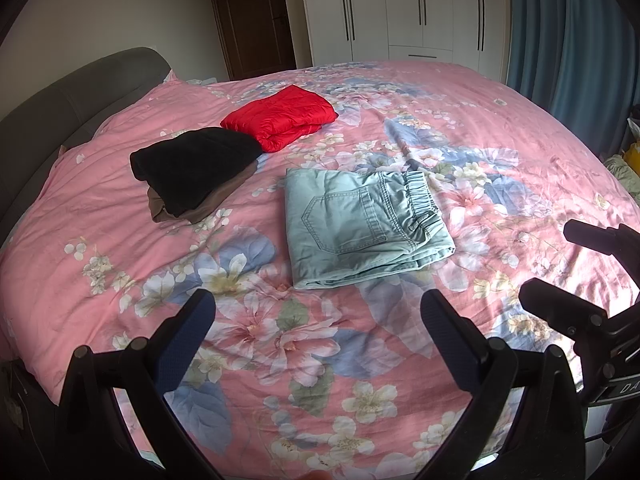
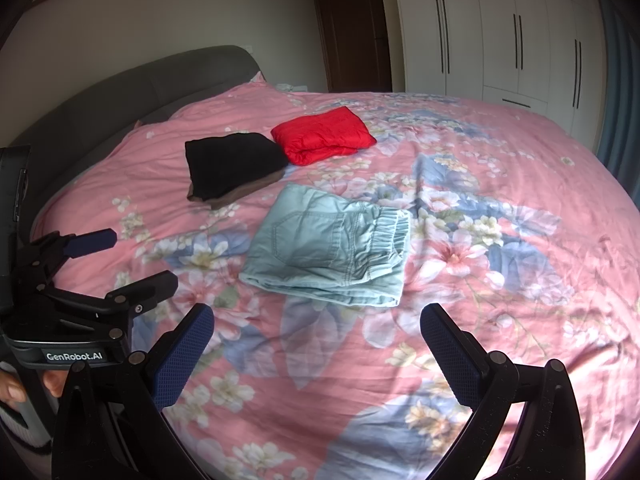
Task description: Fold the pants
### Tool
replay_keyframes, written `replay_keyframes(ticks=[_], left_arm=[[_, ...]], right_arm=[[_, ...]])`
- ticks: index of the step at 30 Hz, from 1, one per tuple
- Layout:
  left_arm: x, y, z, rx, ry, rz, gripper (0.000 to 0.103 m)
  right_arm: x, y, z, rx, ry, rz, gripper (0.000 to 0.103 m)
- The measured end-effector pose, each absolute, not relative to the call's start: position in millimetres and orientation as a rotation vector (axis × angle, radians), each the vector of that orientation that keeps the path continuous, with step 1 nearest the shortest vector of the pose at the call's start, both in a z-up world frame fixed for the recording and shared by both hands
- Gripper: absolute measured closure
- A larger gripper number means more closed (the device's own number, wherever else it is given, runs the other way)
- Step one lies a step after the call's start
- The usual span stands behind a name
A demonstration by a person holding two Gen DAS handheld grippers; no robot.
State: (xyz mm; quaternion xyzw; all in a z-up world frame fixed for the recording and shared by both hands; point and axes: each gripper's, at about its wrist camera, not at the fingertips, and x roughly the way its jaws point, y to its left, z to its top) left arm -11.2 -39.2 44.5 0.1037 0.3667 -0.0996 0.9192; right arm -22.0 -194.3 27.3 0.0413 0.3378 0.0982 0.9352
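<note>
Light green pants lie folded into a flat rectangle on the pink floral bedspread, back pocket up and elastic waistband to the right. They also show in the right wrist view. My left gripper is open and empty, hovering over the bed just short of the pants. My right gripper is open and empty, also short of the pants. The right gripper shows in the left wrist view at the right edge. The left gripper shows in the right wrist view at the left.
A folded black garment on a brown one and a folded red garment lie behind the pants toward the grey headboard. White wardrobes, a dark door and a blue curtain stand beyond the bed.
</note>
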Motion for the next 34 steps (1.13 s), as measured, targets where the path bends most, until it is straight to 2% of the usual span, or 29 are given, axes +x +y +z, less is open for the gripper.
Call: replay_keyframes(ticks=[34], left_arm=[[-8.2,-39.2,43.6,0.216,0.756,-0.209,0.000]], right_arm=[[-22.2,-194.8,27.0,0.085,0.689,0.201,0.001]])
